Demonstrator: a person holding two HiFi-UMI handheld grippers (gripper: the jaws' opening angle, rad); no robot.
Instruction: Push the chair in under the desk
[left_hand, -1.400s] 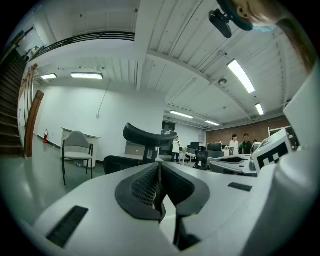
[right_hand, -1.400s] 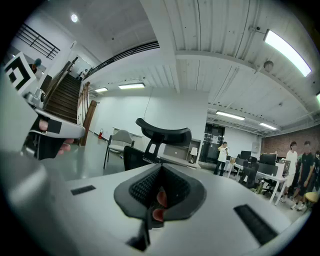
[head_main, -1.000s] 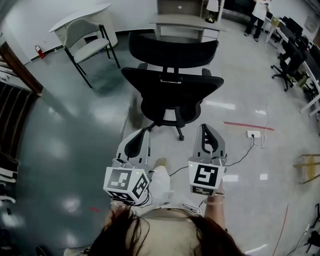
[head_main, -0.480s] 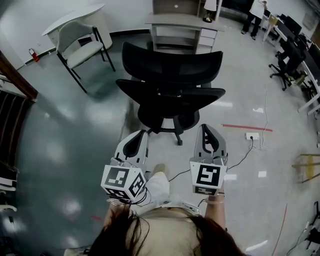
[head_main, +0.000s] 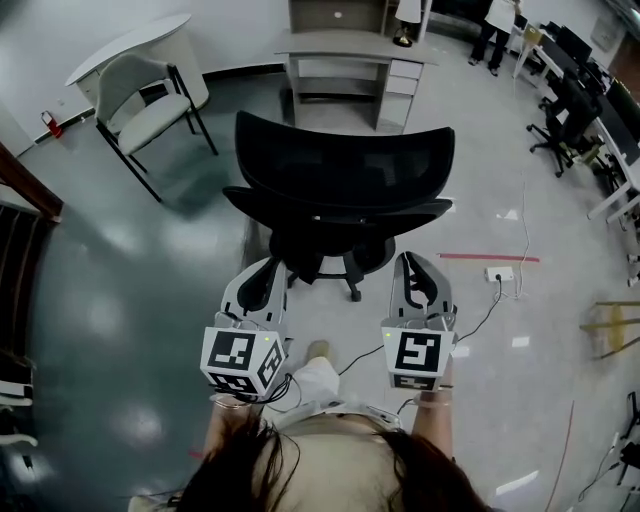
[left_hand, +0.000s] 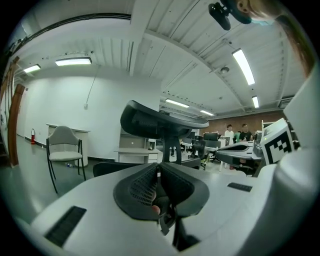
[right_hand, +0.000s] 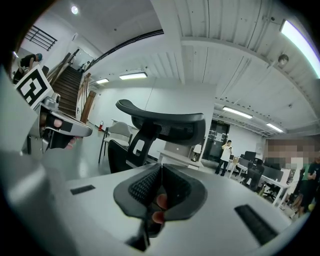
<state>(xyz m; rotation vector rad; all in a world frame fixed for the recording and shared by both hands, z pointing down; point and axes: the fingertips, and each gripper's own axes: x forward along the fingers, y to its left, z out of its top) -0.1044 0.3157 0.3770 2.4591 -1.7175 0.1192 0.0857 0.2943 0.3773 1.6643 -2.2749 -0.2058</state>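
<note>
Head view, looking steeply down: you hold both grippers out side by side, the left gripper and the right gripper, each with its jaws pressed together and nothing between them. Just ahead of their tips stands the black mesh office chair, backrest turned towards you, on a glossy floor that is dark grey-green at left and pale at right. A red tape strip and a white power strip lie to the right. Beyond the chair, apart from it, stands the grey desk with drawers. A white chair sits beside a curved white table at left, and people stand at the far end.
</note>
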